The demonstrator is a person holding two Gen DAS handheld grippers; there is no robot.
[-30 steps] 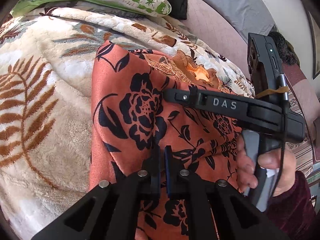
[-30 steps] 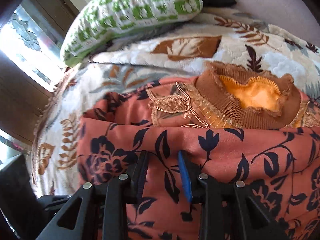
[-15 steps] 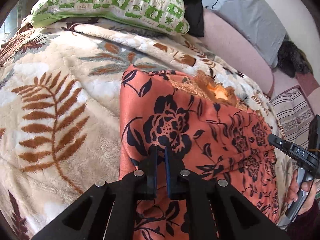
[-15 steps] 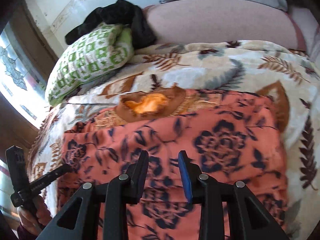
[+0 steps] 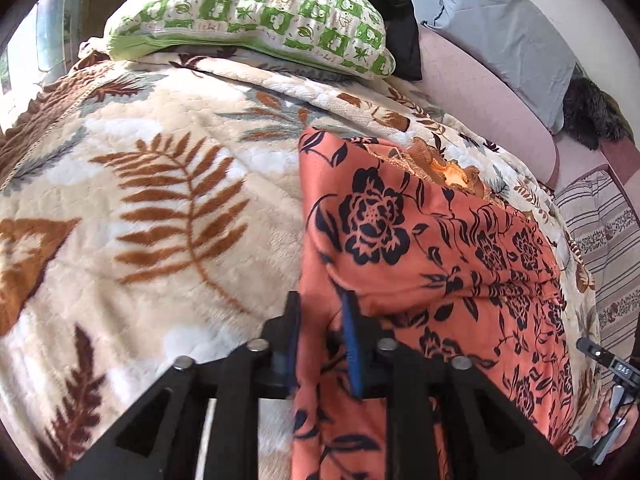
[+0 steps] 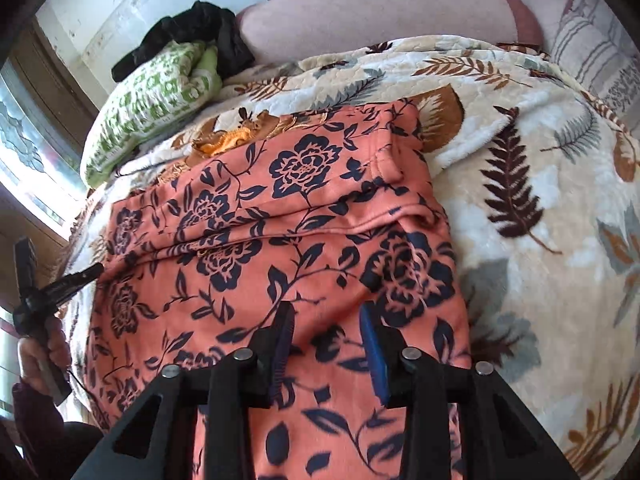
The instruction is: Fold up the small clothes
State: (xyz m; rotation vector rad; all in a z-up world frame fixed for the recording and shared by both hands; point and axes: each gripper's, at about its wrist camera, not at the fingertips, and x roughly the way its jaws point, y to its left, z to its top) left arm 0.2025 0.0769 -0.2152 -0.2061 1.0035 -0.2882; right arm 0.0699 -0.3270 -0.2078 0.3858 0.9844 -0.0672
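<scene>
Folding step: the orange flowered top [image 6: 280, 248] looks part folded, with one flap lying across it, and both grippers sit at its near edge, maybe ready for the next fold.
Where the top is: flat on the leafy blanket [image 5: 160, 200] on the bed, its brown collar [image 5: 452, 170] at the far end.
Left gripper [image 5: 320, 340]: its fingers are a little apart with the top's left edge running between them; I cannot tell if they touch the cloth.
Right gripper [image 6: 326, 344]: spread wide over the near right part of the top, holding nothing.
Next move: I think each gripper must close on the near edge, then lift it and lay it toward the collar.
Nearby: a green checked pillow [image 5: 256, 12] and a black bundle [image 6: 192, 36] lie past the top, well apart from it.
</scene>
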